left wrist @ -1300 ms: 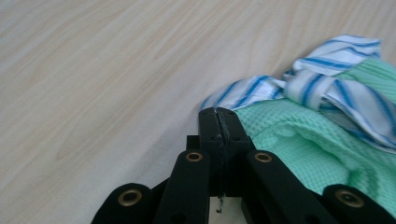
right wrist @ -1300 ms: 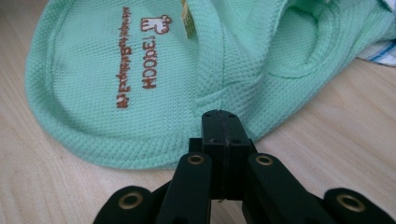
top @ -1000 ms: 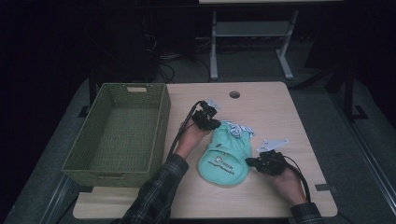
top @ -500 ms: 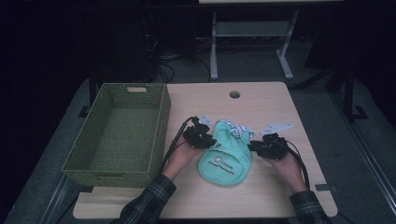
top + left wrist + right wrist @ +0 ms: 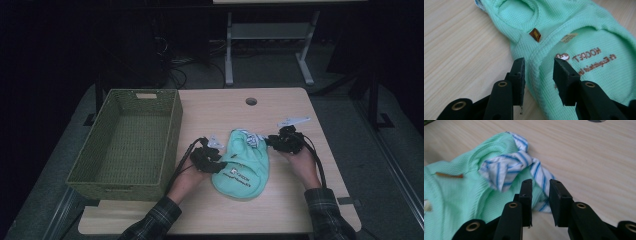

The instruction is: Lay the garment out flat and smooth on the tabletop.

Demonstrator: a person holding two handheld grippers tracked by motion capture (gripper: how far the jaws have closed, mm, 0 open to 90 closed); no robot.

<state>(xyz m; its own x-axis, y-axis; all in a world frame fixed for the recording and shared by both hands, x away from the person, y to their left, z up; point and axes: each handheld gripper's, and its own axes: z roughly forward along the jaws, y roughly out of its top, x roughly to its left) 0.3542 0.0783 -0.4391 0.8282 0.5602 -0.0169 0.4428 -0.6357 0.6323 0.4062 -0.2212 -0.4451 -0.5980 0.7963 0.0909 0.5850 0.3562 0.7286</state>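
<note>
1. Mint-green garment (image 5: 243, 165) lies flat on the wooden table (image 5: 280, 210), middle-near, right of the green wicker basket (image 5: 125, 145). Its printed logo faces up.
2. Blue-and-white striped collar (image 5: 509, 167) sits bunched at the garment's far end; it also shows in the high view (image 5: 250, 137).
3. My left gripper (image 5: 212, 162) is at the garment's left edge, hand coming in from the near side. In the left gripper view (image 5: 539, 72) its jaws stand partly open and have just been opening. A ridge of the green fabric lies in the gap, and the pads don't press it. No hold.
4. My right gripper (image 5: 272, 141) is at the garment's far-right corner, next to the collar. In the right gripper view (image 5: 540, 195) its jaws have a narrow gap and have just been opening a little. The striped cloth sits just past the tips. I see nothing pinched between the pads.
5. A small brown tag (image 5: 535, 34) is sewn on near the neck opening, far of the left gripper's tips.
6. The basket sits on the left side of the table, well apart from the right gripper and just left of the left hand (image 5: 187, 175).
7. There's a round cable hole (image 5: 251, 101) in the table on the far side, beyond the garment.
</note>
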